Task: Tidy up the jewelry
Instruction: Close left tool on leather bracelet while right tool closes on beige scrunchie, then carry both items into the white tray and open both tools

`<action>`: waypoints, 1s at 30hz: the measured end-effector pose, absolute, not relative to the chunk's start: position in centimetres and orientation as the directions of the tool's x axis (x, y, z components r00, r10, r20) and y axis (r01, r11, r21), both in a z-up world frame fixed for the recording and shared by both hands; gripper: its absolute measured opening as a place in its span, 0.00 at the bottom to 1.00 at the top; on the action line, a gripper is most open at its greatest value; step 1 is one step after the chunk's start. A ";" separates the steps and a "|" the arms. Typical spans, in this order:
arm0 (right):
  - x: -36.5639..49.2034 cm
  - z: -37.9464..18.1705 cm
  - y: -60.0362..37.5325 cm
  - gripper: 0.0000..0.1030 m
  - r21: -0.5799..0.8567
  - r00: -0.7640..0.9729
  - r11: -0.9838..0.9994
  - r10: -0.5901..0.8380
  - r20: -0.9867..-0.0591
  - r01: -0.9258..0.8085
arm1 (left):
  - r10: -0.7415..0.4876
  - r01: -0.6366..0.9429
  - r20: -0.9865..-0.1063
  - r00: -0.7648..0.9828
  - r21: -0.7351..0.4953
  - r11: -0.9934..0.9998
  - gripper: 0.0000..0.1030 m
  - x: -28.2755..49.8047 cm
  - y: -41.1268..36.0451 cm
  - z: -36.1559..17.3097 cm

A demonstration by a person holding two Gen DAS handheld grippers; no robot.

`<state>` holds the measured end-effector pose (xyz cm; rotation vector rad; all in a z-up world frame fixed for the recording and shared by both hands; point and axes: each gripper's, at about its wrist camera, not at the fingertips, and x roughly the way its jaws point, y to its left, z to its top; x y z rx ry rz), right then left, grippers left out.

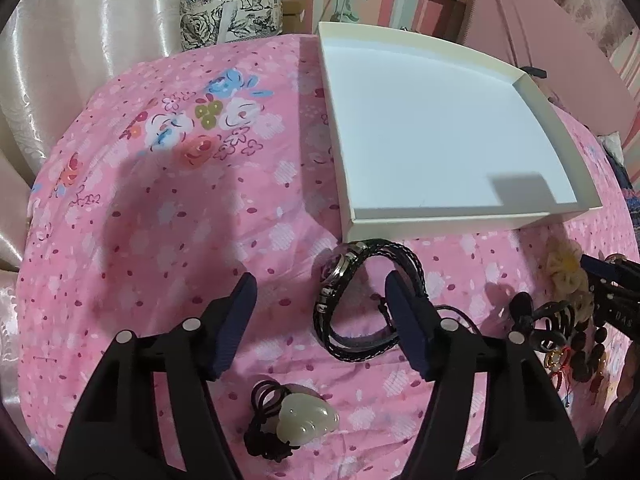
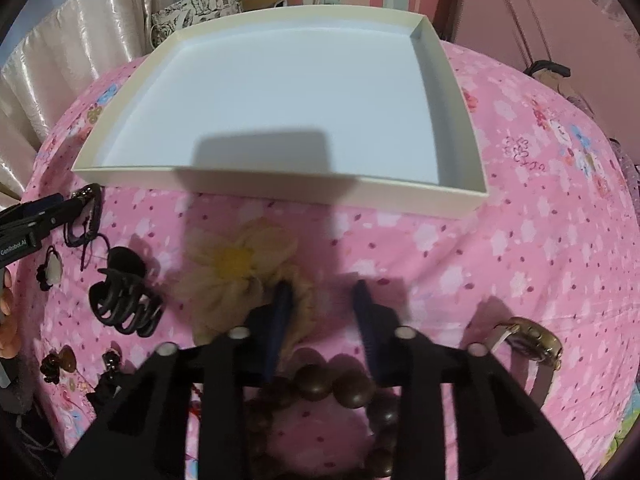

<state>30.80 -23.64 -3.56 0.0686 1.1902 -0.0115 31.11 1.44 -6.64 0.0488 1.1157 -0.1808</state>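
Observation:
My left gripper (image 1: 322, 312) hangs open and wide over a black braided bracelet with a watch face (image 1: 352, 300) on the pink floral cloth. Its right finger (image 1: 404, 320) overlaps the bracelet's loop, and the left finger stands clear of it. A pale carved pendant on black cord (image 1: 308, 416) lies nearer me. My right gripper (image 2: 322, 312) has a narrow gap showing cloth. Its left finger (image 2: 280, 320) rests at the edge of a beige fabric flower (image 2: 236, 264). A wooden bead bracelet (image 2: 332, 388) lies under its base. The white shallow box (image 2: 280, 184) holds nothing.
A black hair claw (image 2: 124, 304), small brown charms (image 2: 60, 360) and a gold watch with a pale strap (image 2: 532, 340) lie on the cloth. Curtains, a printed bag (image 1: 228, 16) and pink furniture stand behind the white box (image 1: 460, 216).

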 end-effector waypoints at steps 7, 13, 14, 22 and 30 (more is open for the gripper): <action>31.0 -3.6 -23.9 0.10 0.034 0.414 0.998 0.008 -0.910 0.054 | -0.118 0.157 -0.903 0.413 -0.057 0.986 0.60 32.0 1.0 -7.8; 30.7 -3.1 -23.8 0.09 0.031 0.441 0.998 0.005 -0.897 0.051 | -0.138 0.156 -0.888 0.438 -0.076 0.985 0.48 32.1 1.3 -7.7; 30.7 -3.0 -23.9 0.09 0.033 0.447 0.998 0.005 -0.895 0.054 | -0.143 0.162 -0.886 0.441 -0.078 0.984 0.47 32.1 1.3 -7.7; 30.4 -2.7 -24.3 0.09 0.047 0.461 0.997 0.012 -0.887 0.064 | -0.170 0.212 -0.876 0.451 -0.080 0.974 0.22 32.0 -0.3 -7.6; 30.1 -2.2 -23.9 0.08 0.041 0.472 0.998 0.012 -0.882 0.052 | -0.187 0.227 -0.864 0.468 -0.087 0.970 0.18 31.5 -0.4 -6.6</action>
